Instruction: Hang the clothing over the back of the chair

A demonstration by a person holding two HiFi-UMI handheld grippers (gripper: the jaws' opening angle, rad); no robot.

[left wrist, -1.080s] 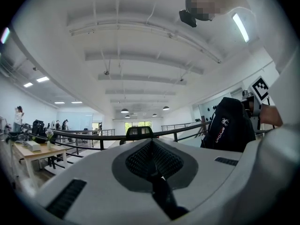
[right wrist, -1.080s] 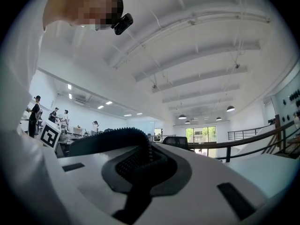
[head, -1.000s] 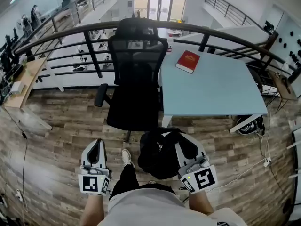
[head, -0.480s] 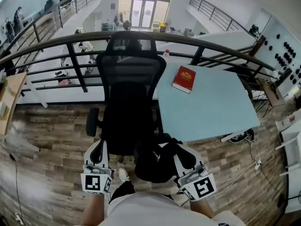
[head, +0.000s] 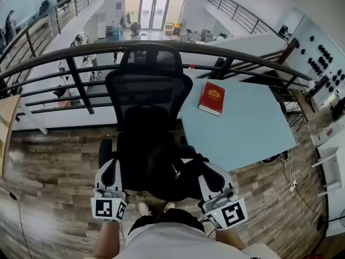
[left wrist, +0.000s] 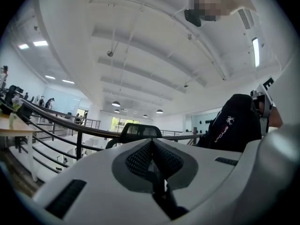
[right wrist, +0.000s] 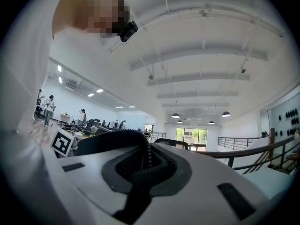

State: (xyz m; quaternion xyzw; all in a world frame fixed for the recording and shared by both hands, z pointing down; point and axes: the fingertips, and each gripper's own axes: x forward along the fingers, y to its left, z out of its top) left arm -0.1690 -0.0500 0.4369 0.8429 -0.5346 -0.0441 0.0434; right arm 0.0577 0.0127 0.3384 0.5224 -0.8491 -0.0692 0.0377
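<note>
Head view, left tool point(head: 110, 166) level, jaws together, right tool point(head: 213, 172) level alongside, clamped on black clothing point(head: 171, 171)

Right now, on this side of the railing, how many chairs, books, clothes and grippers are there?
Black chair: 1
Red book: 1
Black clothing: 1
Grippers: 2, left gripper and right gripper
Total: 5

Top of the chair point(head: 148, 90) backrest was clear from above. Railing point(head: 64, 52) close behind the chair and table point(head: 242, 128) with book point(head: 212, 98) just right of it blocked those sides. Floor point(head: 48, 161) left of the chair lay open; bunched clothing point(head: 172, 171) hung over its seat front.
</note>
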